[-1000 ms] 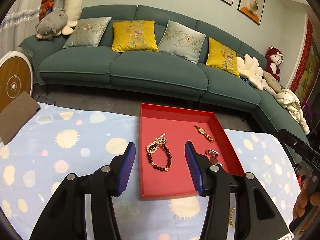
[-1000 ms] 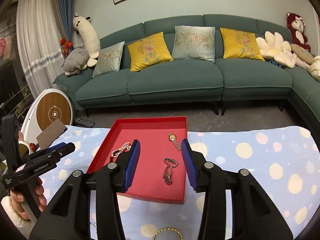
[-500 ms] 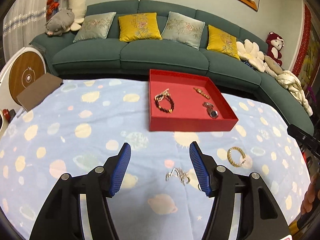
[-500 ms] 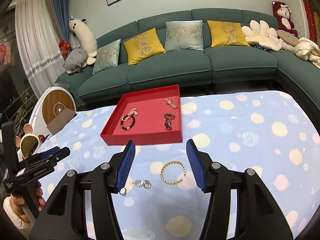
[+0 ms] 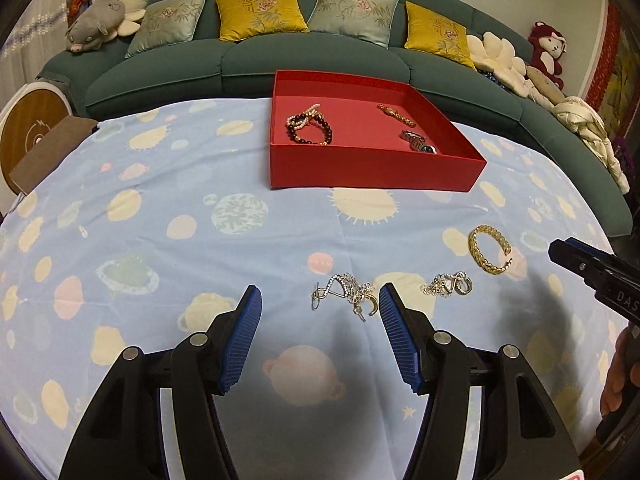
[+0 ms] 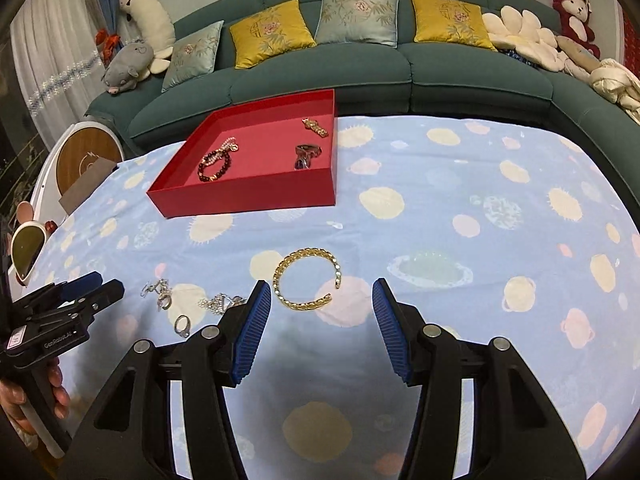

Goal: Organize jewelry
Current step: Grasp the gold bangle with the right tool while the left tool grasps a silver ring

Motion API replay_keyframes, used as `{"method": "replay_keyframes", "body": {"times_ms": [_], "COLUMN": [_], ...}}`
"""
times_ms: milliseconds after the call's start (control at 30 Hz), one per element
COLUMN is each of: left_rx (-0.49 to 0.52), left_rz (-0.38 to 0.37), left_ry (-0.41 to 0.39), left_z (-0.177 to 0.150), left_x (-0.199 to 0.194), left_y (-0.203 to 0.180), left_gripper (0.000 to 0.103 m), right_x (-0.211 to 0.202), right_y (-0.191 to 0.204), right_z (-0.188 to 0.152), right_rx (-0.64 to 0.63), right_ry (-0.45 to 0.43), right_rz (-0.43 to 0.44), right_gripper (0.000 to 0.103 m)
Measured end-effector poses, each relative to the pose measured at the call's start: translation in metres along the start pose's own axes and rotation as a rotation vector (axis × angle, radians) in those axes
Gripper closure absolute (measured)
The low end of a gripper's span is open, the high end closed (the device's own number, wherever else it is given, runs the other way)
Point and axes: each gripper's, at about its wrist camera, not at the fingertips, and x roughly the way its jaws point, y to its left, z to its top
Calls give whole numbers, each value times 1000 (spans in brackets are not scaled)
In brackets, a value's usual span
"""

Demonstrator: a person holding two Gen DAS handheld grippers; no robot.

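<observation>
Four pieces done: I count a bead bracelet (image 5: 310, 132), a pearl strand (image 5: 305, 114), a gold watch (image 5: 396, 114) and a steel watch (image 5: 418, 145) already in the tray.
Table (image 5: 160, 208): my work surface, planet-print cloth.
Tray (image 5: 372, 168): red, at the far edge.
Left gripper (image 5: 320, 312): I hold it spread wide, empty, just short of the silver chain.
Right gripper (image 6: 322, 300): also agape, empty, its tips flanking the bangle.
Bangle (image 6: 306, 280): gold, on the cloth, well apart from the tray.
Chain (image 5: 346, 292): silver tangle, unsorted.
Charms (image 5: 448, 284): small silver cluster beside it.
Left to do: I judge three pieces, roughly half.
</observation>
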Motion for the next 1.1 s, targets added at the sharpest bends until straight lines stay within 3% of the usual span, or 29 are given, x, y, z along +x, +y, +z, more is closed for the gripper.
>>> {"method": "replay_keyframes", "body": {"times_ms": [367,800,967,1033,1100], "left_rx": [-32,-64,-67,-58,-50], "left_rz": [-1,-21,-44,-46,-51], "left_ry": [29,27,41,47,56], "left_z": [-1,-3,-6,-8,-9], "left_x": [10,4,6,7,9], "left_y": [13,26,27,25,23], "left_gripper": [44,44,44,44,44], "right_x": [30,73,79,79,79], "right_y": [10,23,29,31,31], "right_z": [-1,5,3,2,3], "right_rx": [-28,-45,-77,-89,-89], "right_ry": [31,91,90,86,85], "right_rz": [3,-31,-44,-60,-60], "right_gripper": [53,41,41,48,48]}}
